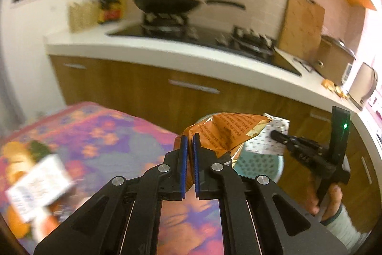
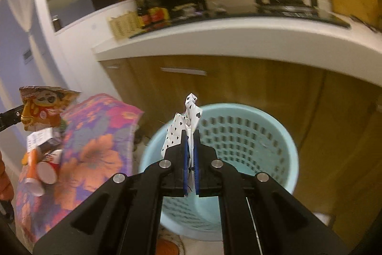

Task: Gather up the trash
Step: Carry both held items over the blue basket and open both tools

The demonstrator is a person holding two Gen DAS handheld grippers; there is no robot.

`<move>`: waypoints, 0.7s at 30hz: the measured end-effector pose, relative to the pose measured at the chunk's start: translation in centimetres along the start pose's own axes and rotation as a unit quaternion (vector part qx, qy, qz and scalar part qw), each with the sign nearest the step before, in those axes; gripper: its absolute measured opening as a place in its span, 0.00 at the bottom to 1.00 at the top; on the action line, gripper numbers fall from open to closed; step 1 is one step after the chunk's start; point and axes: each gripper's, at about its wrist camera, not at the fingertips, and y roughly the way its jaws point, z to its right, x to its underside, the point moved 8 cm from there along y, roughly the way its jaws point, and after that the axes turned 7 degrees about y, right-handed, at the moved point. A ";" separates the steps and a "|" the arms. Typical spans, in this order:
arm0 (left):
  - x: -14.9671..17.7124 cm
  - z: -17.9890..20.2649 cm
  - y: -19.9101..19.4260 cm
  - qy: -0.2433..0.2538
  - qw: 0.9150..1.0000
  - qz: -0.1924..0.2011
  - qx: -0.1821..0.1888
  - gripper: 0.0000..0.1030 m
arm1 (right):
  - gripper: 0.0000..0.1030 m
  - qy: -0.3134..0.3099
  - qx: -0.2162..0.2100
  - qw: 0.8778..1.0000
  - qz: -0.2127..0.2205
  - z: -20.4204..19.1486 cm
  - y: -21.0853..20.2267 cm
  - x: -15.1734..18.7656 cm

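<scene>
The light blue bin (image 2: 250, 135) is round, with rows of small holes in its wall, and stands on the floor by the wood cupboards. Beside it is a table with a flowery cloth (image 2: 95, 147). The left gripper (image 1: 189, 142) pinches a crinkly orange snack bag (image 1: 222, 133) with shiny edges, up near the bin. The right gripper (image 2: 190, 135) squeezes a white paper (image 2: 188, 121) with tiny black hearts, right over the bin.
</scene>
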 end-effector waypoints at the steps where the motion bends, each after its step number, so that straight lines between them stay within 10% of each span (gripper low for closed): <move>1: -0.2 1.3 1.8 0.010 1.000 -0.011 -0.001 0.02 | 0.02 0.010 0.006 1.000 -0.005 0.9 0.4 0.2; 11: 1.2 5.7 10.5 0.031 0.995 -0.090 -0.003 0.03 | 0.02 0.043 0.044 0.997 -0.041 4.3 2.7 1.4; 21: 1.1 5.4 11.1 0.011 0.995 -0.095 -0.002 0.25 | 0.15 0.047 0.061 0.996 -0.050 4.6 3.0 1.2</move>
